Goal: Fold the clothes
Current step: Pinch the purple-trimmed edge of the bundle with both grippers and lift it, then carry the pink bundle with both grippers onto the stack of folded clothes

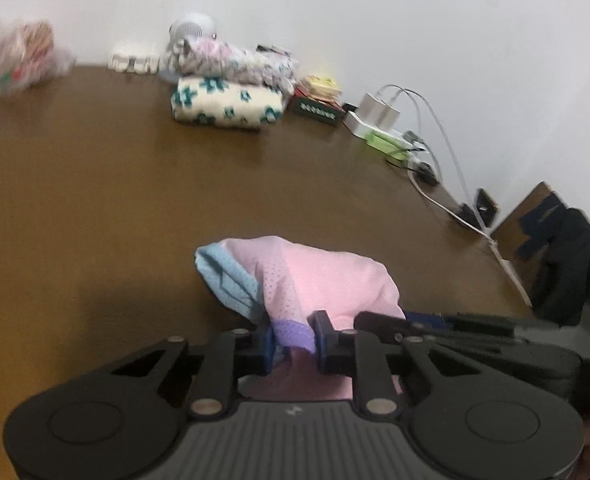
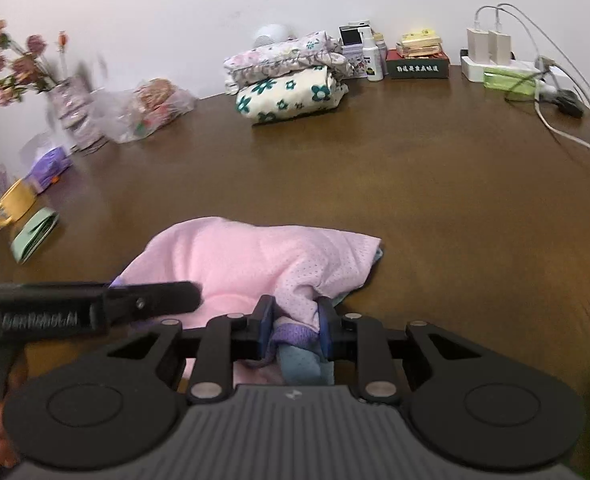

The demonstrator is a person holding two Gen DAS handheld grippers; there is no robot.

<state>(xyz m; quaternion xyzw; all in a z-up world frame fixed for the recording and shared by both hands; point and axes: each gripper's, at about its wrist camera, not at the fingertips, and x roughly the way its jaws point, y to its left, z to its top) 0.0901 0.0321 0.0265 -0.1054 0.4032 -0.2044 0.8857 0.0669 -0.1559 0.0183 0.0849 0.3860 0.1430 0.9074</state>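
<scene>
Gripping the pink garment lying crosswise, both grippers' jaws clamp its near hem

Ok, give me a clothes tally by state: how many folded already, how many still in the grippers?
Folded, stacked by the wall: 2 (cream teal-flowered bundle, pale floral bundle on top)
Held by left gripper and right gripper: 1 (pink mesh garment)
Total: 3

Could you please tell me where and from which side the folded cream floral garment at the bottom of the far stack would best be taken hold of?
Probably the cream floral garment is best gripped at its rounded folded edge facing the open table, coming in low from that near side. The pink floral garment lies on top, and clutter crowds the wall side.
</scene>
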